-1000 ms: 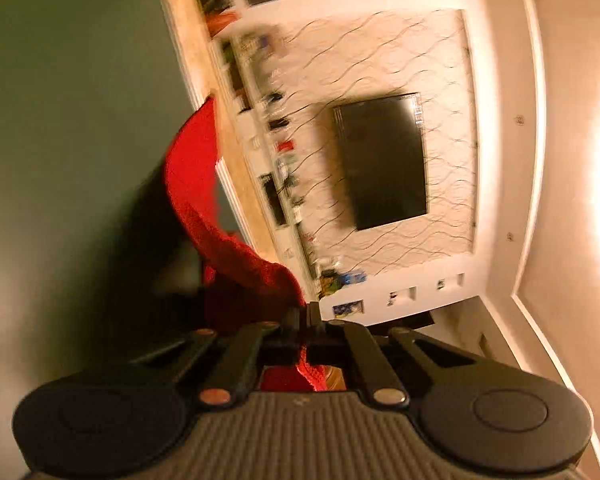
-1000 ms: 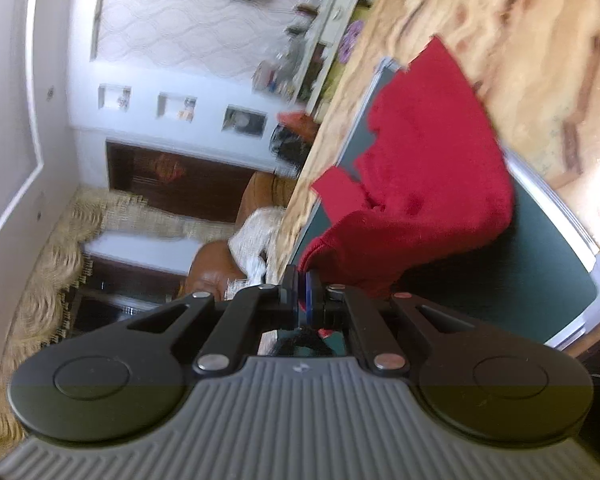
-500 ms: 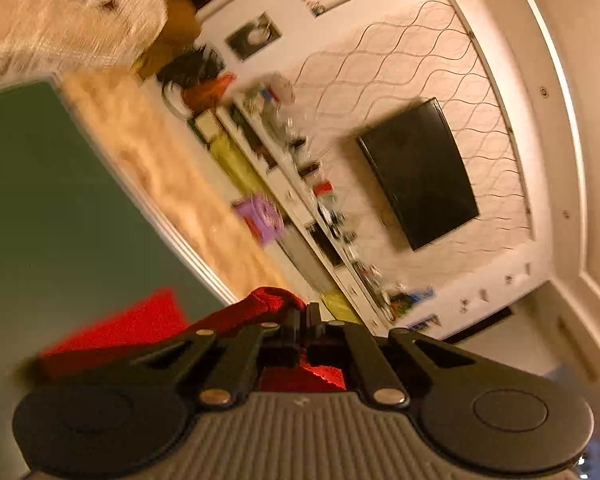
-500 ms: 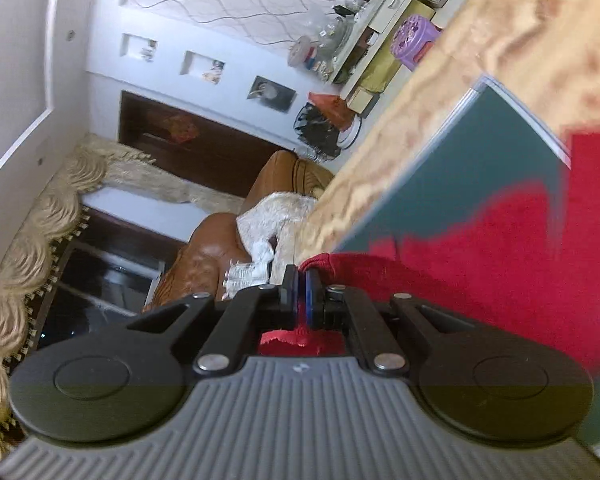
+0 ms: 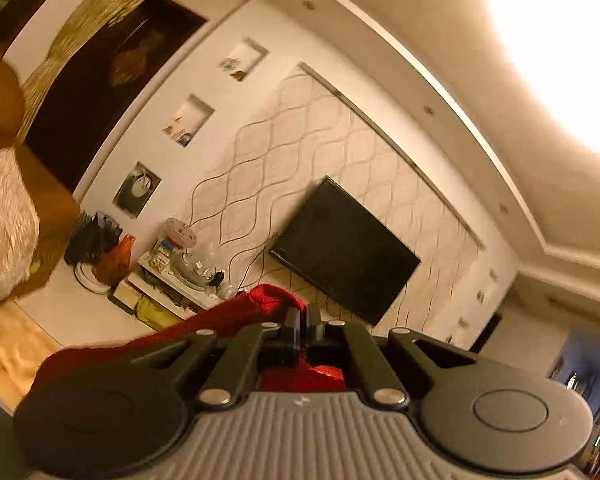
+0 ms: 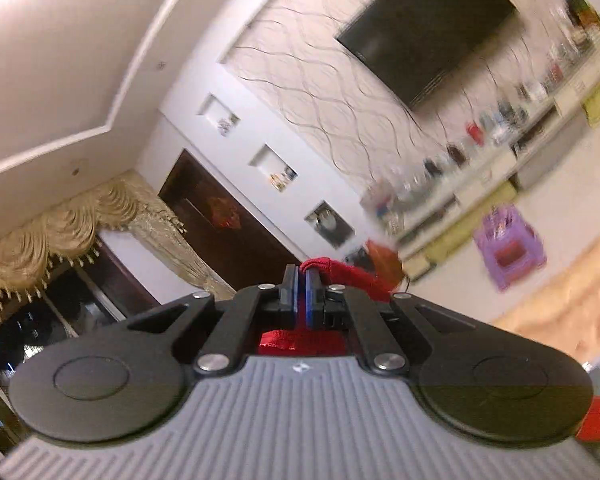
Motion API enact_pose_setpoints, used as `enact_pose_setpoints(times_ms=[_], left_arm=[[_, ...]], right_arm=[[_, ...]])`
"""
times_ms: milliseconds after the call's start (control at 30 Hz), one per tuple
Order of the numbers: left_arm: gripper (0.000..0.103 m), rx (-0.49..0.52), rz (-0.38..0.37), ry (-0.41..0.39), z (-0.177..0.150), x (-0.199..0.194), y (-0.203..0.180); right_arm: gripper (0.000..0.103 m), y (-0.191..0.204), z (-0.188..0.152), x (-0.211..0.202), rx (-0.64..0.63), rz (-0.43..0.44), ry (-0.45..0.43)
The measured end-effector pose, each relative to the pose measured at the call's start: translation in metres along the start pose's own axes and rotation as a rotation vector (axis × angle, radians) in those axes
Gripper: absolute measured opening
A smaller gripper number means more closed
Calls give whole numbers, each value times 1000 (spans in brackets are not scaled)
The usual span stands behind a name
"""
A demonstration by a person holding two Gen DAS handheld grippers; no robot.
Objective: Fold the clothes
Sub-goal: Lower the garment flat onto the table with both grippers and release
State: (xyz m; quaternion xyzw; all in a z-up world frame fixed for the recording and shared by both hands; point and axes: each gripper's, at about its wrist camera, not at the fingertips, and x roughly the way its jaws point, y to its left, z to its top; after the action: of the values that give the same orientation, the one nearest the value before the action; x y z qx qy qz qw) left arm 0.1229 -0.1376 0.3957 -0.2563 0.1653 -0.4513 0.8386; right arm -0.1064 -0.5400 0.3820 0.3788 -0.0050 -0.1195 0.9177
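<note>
Both wrist cams are tipped way up, so the wall-mounted TV [image 5: 344, 250] makes the handiest landmark here. Starting on the left: the left claw [image 5: 303, 318] is pinched tight on a fold of the red garment [image 5: 228, 320], which bunches up just below the TV in that view and trails off down-left from the fingers toward the yellowish floor. More red shows through the gap behind the linkage, so the cloth is probably draped back over the tool. Moving right, the right claw [image 6: 302, 292] is clamped on the same red garment [image 6: 352, 274] too, with a rolled hem poking out right at the fingertips, well below the TV [image 6: 428, 28] and off to its left. A bit more red peeks out at the bottom right corner. The bench itself isn't really readable in either view, only a dark sliver at the lower left of the left cam. Best guess on why it's held like this: two corners gripped and lifted high so the fabric hangs straight and smooths out before it gets laid down for a fold. The right view is pretty smeared, so that claw is likely mid-swing.
</note>
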Motion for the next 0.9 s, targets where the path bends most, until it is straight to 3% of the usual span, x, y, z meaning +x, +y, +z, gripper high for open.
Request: enact_pose_setpoints(times_ms=[100, 233, 400, 533, 667, 900], left_arm=[[2, 3, 3, 49, -47, -29, 7], [2, -10, 66, 150, -157, -90, 57], [2, -191, 211, 330, -316, -142, 146], [2, -255, 311, 449, -399, -158, 187], [2, -197, 305, 503, -433, -170, 190], [6, -113, 338, 612, -440, -194, 181]], right_arm=[[5, -9, -23, -29, -25, 3, 25], [5, -45, -87, -70, -18, -18, 107], [5, -124, -218, -129, 40, -124, 266], [5, -188, -332, -162, 160, -261, 432], [5, -217, -387, -186, 232, -365, 486], [8, -202, -421, -211, 130, -408, 577]])
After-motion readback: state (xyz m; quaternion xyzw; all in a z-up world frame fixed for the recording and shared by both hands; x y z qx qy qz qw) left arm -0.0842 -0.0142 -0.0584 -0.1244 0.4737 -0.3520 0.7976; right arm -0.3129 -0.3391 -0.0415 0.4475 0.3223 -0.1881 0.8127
